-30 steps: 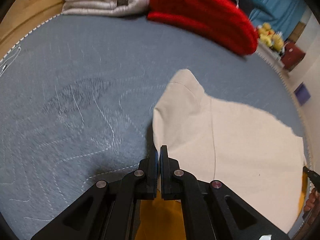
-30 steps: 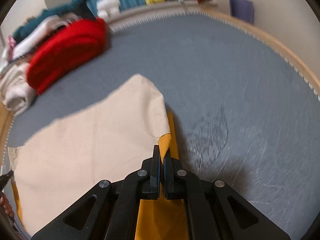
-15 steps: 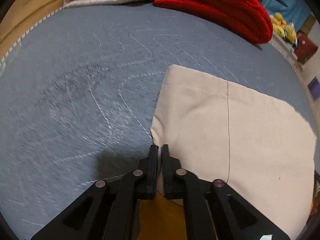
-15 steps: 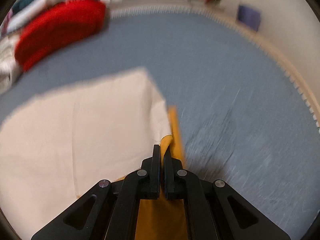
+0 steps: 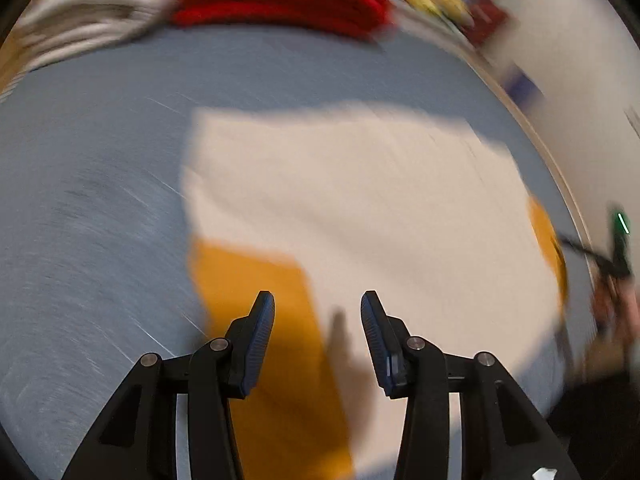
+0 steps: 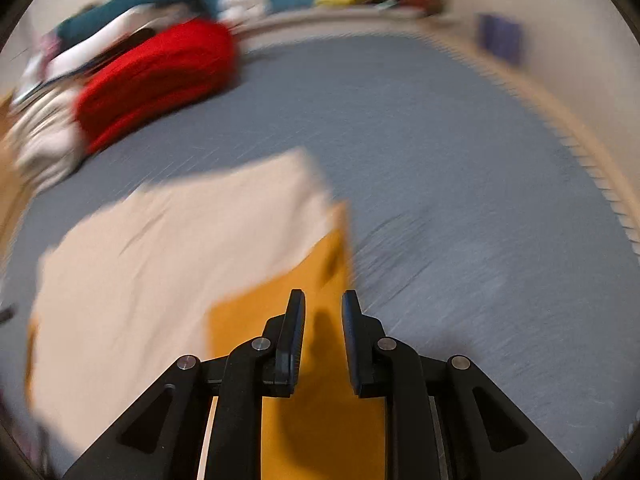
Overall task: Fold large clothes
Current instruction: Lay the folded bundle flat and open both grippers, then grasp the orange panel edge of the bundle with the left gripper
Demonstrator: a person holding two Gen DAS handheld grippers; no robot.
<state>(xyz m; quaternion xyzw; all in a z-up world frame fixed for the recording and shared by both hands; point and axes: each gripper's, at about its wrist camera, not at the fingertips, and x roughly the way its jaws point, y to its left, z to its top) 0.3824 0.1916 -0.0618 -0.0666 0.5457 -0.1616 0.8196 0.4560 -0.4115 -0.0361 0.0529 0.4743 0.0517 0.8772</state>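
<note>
Both the left tongs (image 5: 317, 304) and right tongs (image 6: 323, 304) gape empty above the cream-and-orange garment (image 5: 352, 200) mid-bed (image 5: 100, 160); its loose fold could slide askew if brushed

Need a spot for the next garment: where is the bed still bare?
Bare grey quilted bedspread lies right of the cream-and-mustard folded garment, and another strip to its left. The far-left head end is crowded with the red knit pile and white folded clothes.
</note>
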